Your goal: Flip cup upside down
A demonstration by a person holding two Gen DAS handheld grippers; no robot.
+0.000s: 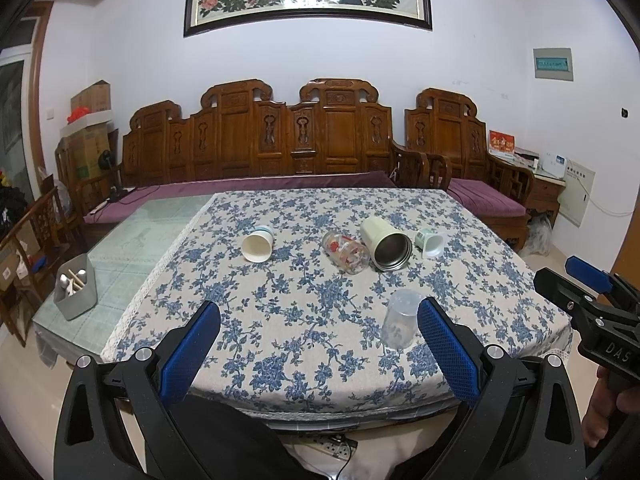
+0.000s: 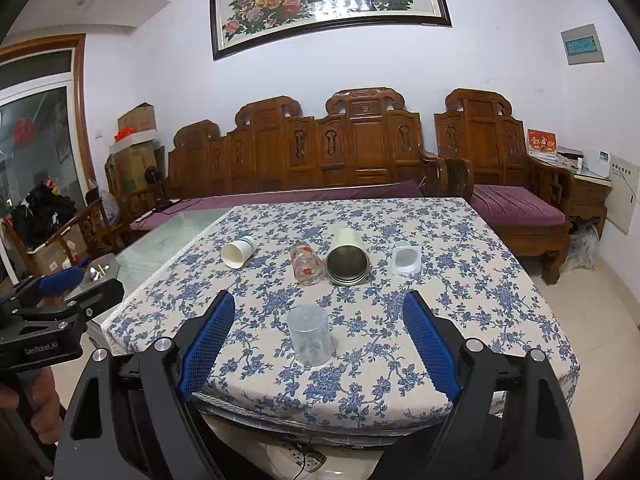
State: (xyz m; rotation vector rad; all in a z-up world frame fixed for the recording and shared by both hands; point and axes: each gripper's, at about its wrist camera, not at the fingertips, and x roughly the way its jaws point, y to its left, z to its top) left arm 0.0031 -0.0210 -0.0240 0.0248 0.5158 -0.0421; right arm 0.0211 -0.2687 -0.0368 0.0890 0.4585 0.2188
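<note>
A clear plastic cup [image 1: 399,319] [image 2: 310,334] stands upside down near the front of the floral tablecloth [image 1: 304,320] [image 2: 360,344]. Behind it four cups lie on their sides: a white paper cup [image 1: 258,244] [image 2: 237,253], a glass with red print [image 1: 346,252] [image 2: 307,267], a cream steel-lined tumbler [image 1: 386,243] [image 2: 347,260] and a small white-green cup [image 1: 430,243] [image 2: 406,258]. My left gripper [image 1: 320,320] is open and empty, held before the table's front edge. My right gripper [image 2: 318,316] is open and empty, with the clear cup between its fingers but farther ahead.
A grey holder with utensils [image 1: 75,286] stands on the bare glass tabletop at the left. A carved wooden sofa [image 1: 256,140] with purple cushions runs behind the table. Cardboard boxes [image 1: 90,128] are stacked at the back left. A power strip [image 2: 306,458] lies under the table.
</note>
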